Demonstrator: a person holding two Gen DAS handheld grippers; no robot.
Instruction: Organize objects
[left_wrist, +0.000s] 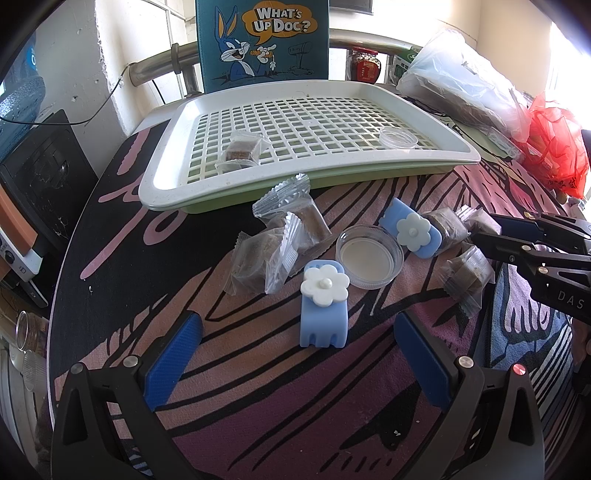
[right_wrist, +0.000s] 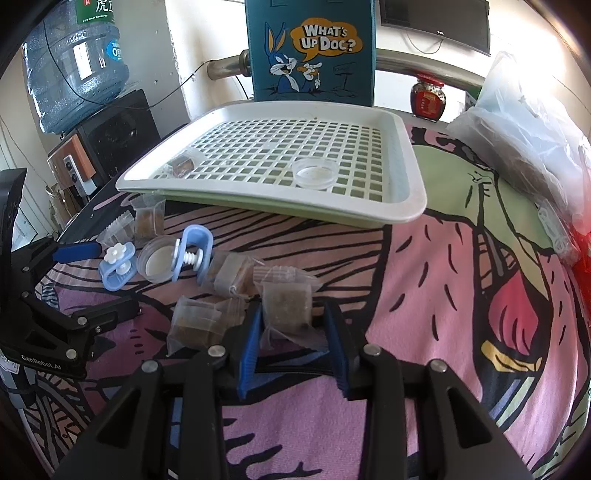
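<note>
My right gripper (right_wrist: 293, 332) has its blue fingers closed in on 1 wrapped snack packet (right_wrist: 286, 308), which looks pinched through its crinkly plastic near the middle, just at the edge of the pile on the cartoon-print cloth (right_wrist: 461, 295). My left gripper (left_wrist: 295, 358) is spread wide and empty, low over the cloth, with the nearer blue flower clip (left_wrist: 324, 306) standing just ahead of its fingers.

The slotted white tray (right_wrist: 413, 206) already carries 1 packet and 1 clear dish, so I judge this packet belongs there too. To do it well, I should lift straight up first so the wrapper's loose edges don't drag the neighbouring packets (right_wrist: 199, 325) along. The film is slippery and soft; I want a firm pinch on the block inside, not just on the film. Then carry it over the tray's near rim and set it down beside the packet already there.
</note>
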